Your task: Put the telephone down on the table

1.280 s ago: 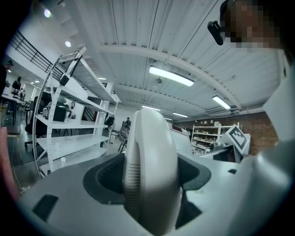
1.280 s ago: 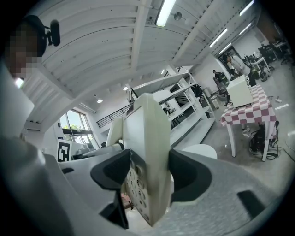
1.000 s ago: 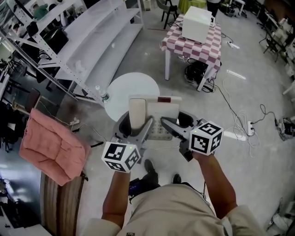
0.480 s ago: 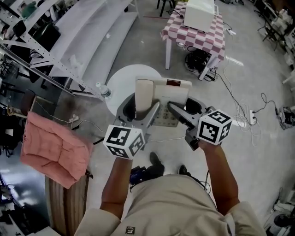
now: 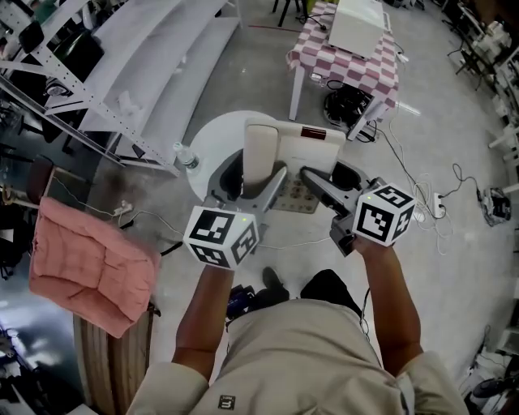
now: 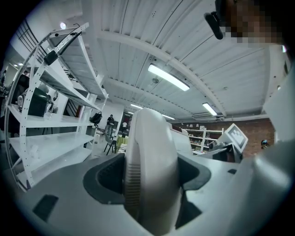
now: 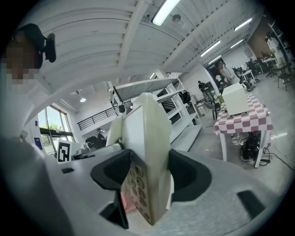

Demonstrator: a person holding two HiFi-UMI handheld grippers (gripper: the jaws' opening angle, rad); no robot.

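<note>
Head view, looking steeply down: telephone (image 5: 306, 152), beige, held between both grippers in front of the person, over the right part of a round white table (image 5: 212, 139); cannot tell whether it touches the top. Handset (image 5: 261, 152) sits on the telephone's left side, long axis pointing away from the person. Left hand-held gripper (image 5: 256, 180) pinching the handset: in the left gripper view the jaws are pressed on either side of it (image 6: 150, 166), grey pads flush against its flanks, left hand-held gripper (image 6: 150, 180) otherwise holding nothing. Right hand-held gripper (image 5: 332, 183) pinching the telephone's right near edge by the keypad; in the right gripper view the body (image 7: 148, 152) stands edge-on between the jaws, rows of buttons facing left, right hand-held gripper (image 7: 148, 179) clamped on both faces. Marker cubes (image 5: 220, 236) and (image 5: 385, 213) just ahead of the person's forearms. Small bottle (image 5: 186, 156) at the table's left rim; on it or beside it, unclear. Beyond: checked table (image 5: 357, 69) carrying a white box (image 5: 357, 24). Left: white shelving (image 5: 138, 61), pink cushion (image 5: 85, 263). Cables (image 5: 422, 194) on floor at right.
</note>
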